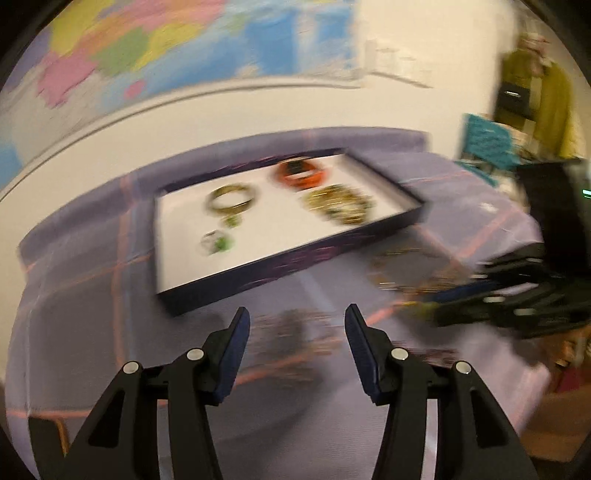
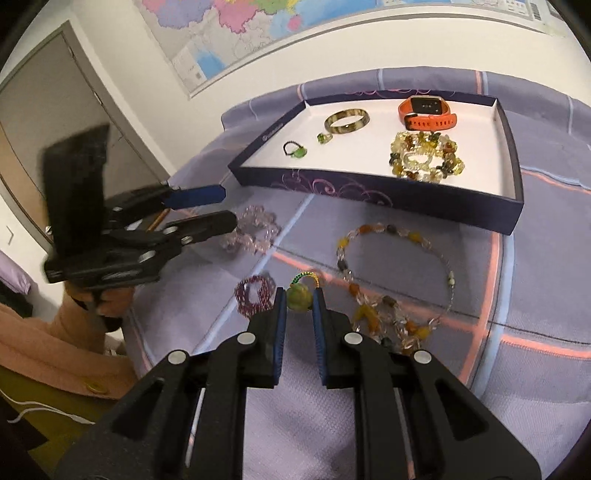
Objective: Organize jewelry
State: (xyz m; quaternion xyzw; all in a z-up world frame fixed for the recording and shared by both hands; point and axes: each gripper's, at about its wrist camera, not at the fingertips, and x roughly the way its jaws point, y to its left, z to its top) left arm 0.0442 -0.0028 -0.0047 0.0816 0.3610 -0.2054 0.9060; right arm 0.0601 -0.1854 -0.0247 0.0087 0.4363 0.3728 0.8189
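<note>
My right gripper (image 2: 299,300) clamps a green bead (image 2: 298,298); my left gripper (image 1: 296,320) gapes; tray (image 2: 373,192) logo unreadable.

Cream wall (image 2: 332,59) – coloured map (image 2: 229,29) pinned up, grey door (image 2: 55,110) at left.

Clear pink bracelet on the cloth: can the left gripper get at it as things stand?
Probably yes. The left gripper is open, its fingertips right beside the clear pink bracelet, which lies loose on the cloth with nothing over it. The right gripper is off at the green bead.
</note>
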